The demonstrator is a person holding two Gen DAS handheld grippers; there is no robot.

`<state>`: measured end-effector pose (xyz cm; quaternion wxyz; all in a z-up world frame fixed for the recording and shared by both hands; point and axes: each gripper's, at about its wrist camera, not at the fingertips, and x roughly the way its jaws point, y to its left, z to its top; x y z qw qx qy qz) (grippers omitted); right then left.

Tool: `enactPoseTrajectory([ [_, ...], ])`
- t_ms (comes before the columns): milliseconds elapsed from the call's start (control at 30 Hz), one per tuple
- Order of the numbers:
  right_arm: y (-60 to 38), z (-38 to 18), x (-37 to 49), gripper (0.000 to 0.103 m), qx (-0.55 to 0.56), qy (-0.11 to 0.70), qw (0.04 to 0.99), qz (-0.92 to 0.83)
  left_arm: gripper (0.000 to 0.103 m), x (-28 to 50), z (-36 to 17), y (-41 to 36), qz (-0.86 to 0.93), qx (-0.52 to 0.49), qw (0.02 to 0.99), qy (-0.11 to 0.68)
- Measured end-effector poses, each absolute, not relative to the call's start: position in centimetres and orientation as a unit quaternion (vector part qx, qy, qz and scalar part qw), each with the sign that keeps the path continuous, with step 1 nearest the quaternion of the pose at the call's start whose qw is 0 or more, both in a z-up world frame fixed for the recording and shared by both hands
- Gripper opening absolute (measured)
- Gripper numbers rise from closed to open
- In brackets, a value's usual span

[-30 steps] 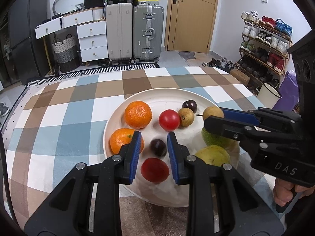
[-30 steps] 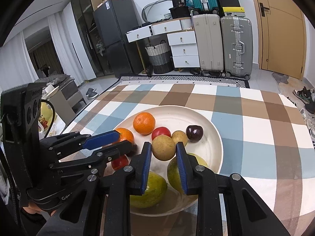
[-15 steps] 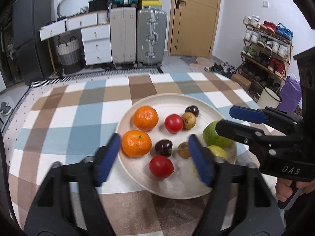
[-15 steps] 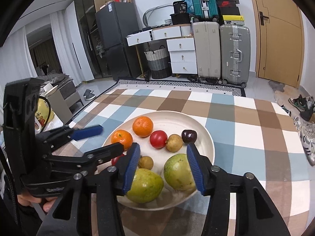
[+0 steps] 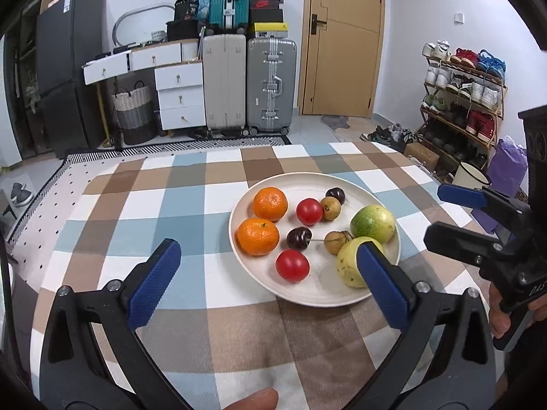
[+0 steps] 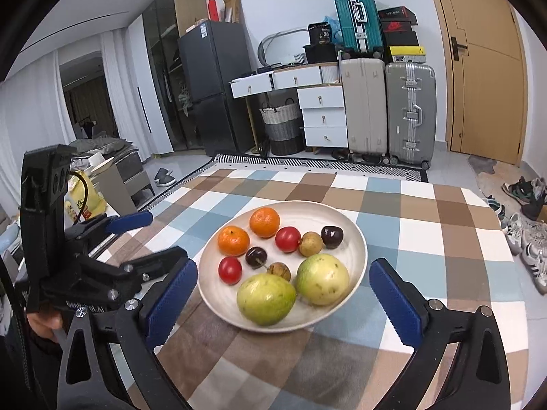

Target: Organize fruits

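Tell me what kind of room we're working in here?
Most likely a lived-in home, a room by the entrance: suitcases stand against the wall beside a door, with a loaded shoe rack and a fridge.

A matt, cream-white round ceramic-looking plate (image 5: 355, 295) sits on soft checked blue, brown and white cloth (image 5: 191, 201). The two glossy red tomatoes (image 5: 292, 265) shine; the two orange tangerines (image 5: 258, 236) look dimpled.

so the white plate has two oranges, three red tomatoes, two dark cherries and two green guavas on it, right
Not quite: the white plate holds two red tomatoes, not three, as the right wrist view shows. The two oranges, two dark cherries and two green guavas are right.
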<state>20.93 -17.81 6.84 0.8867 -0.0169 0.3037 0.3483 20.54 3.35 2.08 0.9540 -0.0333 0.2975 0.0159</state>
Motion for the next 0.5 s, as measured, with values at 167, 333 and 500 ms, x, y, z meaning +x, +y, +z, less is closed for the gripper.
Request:
enactPoseTrajectory([
  [167,-19.3,7.3,18.9,0.102,-0.007,0.286,0.892,0.350,0.103,17.8,3.0,2.8,0.018,-0.027,0.961,0.273],
  [333,-20.5,7.9,16.7,0.102,-0.008,0.271,0.896,0.353,0.103,15.0,3.4,2.4,0.017,-0.025,0.967,0.255],
  [500,-21.5,7.8,14.4,0.102,-0.004,0.258,0.898,0.357,0.103,11.7,3.3,2.3,0.026,-0.022,0.971,0.237],
])
